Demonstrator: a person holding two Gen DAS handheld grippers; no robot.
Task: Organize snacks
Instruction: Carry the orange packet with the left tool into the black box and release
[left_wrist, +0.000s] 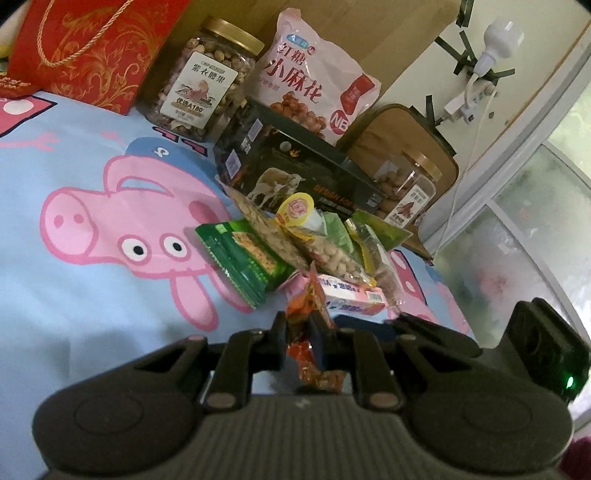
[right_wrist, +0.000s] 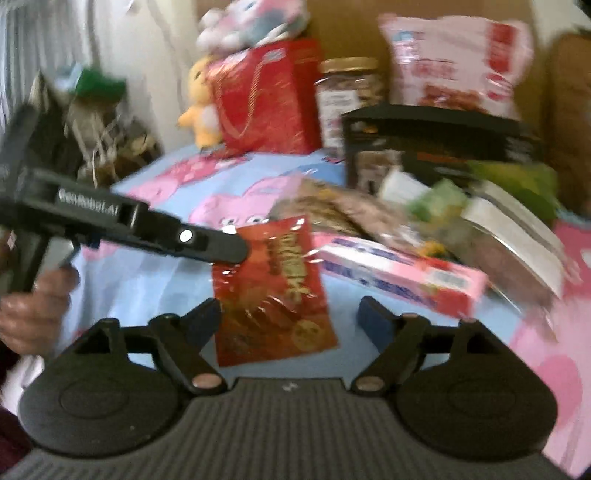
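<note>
A red-orange snack packet (left_wrist: 308, 332) is clamped between the closed fingers of the left gripper (left_wrist: 298, 328), and in the right wrist view the same packet (right_wrist: 273, 291) is seen held by its upper edge, hanging over the blue cartoon-pig bedsheet (left_wrist: 92, 277). The right gripper (right_wrist: 290, 319) is held with its fingers spread wide and nothing between them; the packet is seen in the gap but is not touched by either pad. Just beyond the packet a pink box (left_wrist: 351, 299) is laid on the sheet, with a green wafer pack (left_wrist: 240, 262) and clear bags of nuts (left_wrist: 325, 251) piled beside it. Behind the pile a black carton (left_wrist: 295, 166) is set, and further back a gold-lidded nut jar (left_wrist: 203, 85), a pink twist-snack bag (left_wrist: 314, 77) and a red gift bag (left_wrist: 92, 48) are stood. The right wrist view is blurred.
</note>
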